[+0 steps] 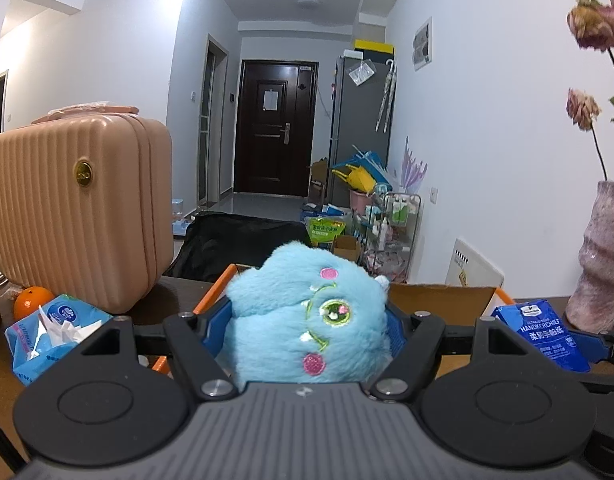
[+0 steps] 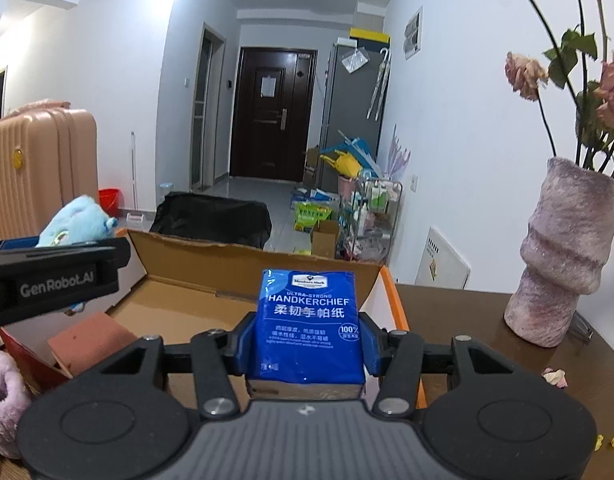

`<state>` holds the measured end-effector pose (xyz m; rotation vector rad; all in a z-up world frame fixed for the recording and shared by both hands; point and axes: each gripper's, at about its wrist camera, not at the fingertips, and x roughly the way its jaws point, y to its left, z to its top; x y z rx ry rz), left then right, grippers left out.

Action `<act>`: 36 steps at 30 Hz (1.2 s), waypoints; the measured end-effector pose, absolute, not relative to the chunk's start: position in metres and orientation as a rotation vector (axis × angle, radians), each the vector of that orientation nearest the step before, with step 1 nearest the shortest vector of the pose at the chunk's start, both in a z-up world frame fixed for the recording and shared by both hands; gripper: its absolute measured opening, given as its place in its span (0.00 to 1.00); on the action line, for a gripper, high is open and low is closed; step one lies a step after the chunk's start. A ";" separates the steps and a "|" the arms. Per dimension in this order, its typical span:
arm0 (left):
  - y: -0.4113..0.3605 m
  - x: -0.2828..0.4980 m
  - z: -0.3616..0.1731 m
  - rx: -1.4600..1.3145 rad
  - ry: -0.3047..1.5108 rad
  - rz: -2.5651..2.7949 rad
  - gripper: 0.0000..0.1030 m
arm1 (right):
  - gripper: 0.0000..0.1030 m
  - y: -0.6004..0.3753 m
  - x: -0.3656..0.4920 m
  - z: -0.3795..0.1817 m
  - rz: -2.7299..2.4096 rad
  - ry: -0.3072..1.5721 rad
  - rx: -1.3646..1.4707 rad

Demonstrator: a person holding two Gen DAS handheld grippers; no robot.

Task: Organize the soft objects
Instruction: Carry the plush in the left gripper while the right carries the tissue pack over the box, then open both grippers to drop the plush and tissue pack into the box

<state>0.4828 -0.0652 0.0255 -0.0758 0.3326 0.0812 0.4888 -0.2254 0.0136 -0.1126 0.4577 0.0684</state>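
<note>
My left gripper [image 1: 307, 320] is shut on a fluffy blue plush toy [image 1: 307, 316] with an embroidered green eye and pink dots, held just over the near side of an open cardboard box [image 1: 439, 300]. In the right wrist view the same toy [image 2: 81, 216] and the left gripper's arm [image 2: 55, 276] show at the left. My right gripper [image 2: 307, 344] is shut on a blue handkerchief tissue pack [image 2: 309, 320], held upright over the box [image 2: 211, 264]. That pack [image 1: 547, 332] also appears at the right of the left wrist view.
A pink ribbed suitcase [image 1: 75, 208] stands on the table at the left, with an orange [image 1: 31, 300] and an opened tissue pack [image 1: 51, 332] before it. A pink vase [image 2: 563, 256] with dried roses stands right. A pink block [image 2: 91, 340] lies in the box. A pale purple plush [image 2: 7, 396] sits lower left.
</note>
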 end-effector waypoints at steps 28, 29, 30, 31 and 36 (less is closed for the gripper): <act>-0.059 0.498 0.008 -0.060 0.355 0.125 1.00 | 0.72 -0.229 0.496 -0.001 0.043 0.528 -0.109; -0.059 0.497 0.008 -0.059 0.347 0.132 1.00 | 0.78 -0.229 0.495 0.000 0.041 0.524 -0.107; -0.059 0.496 0.009 -0.058 0.340 0.138 1.00 | 0.80 -0.229 0.494 0.001 0.040 0.521 -0.106; -0.058 0.496 0.009 -0.060 0.338 0.138 1.00 | 0.83 -0.229 0.494 0.001 0.039 0.521 -0.106; -0.056 0.496 0.009 -0.068 0.335 0.144 1.00 | 0.87 -0.229 0.494 0.001 0.037 0.525 -0.114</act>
